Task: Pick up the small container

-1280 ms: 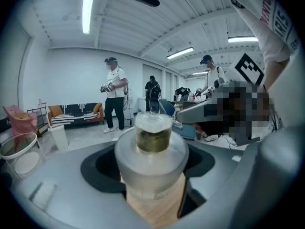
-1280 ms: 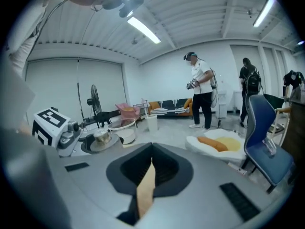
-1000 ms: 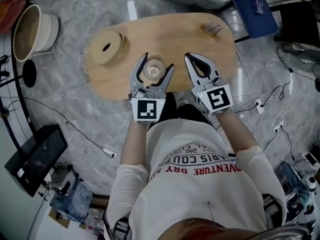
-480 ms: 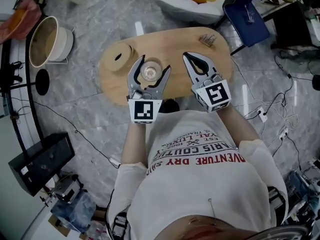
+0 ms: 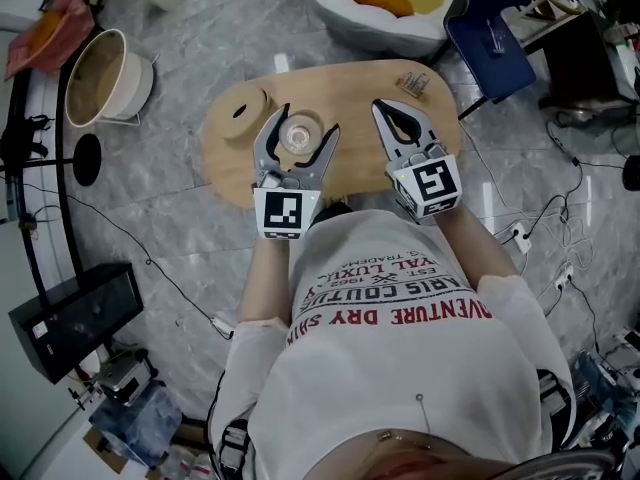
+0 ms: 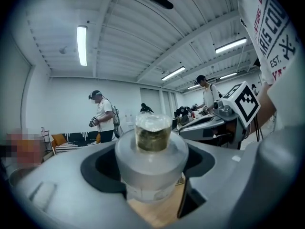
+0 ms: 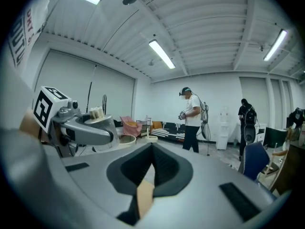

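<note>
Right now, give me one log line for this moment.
left gripper: shut on jar | right gripper: shut, empty | both over wooden table

Grey marbled floor (image 5: 180, 218); an oval wooden table (image 5: 355, 103); a blue chair (image 5: 495, 43) beyond it; white walls (image 7: 219, 99); ribbed ceiling (image 7: 205, 32) with tube lights (image 7: 162, 54).

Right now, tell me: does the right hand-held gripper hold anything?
No, the right hand-held gripper has its jaws together with nothing between them.
</note>
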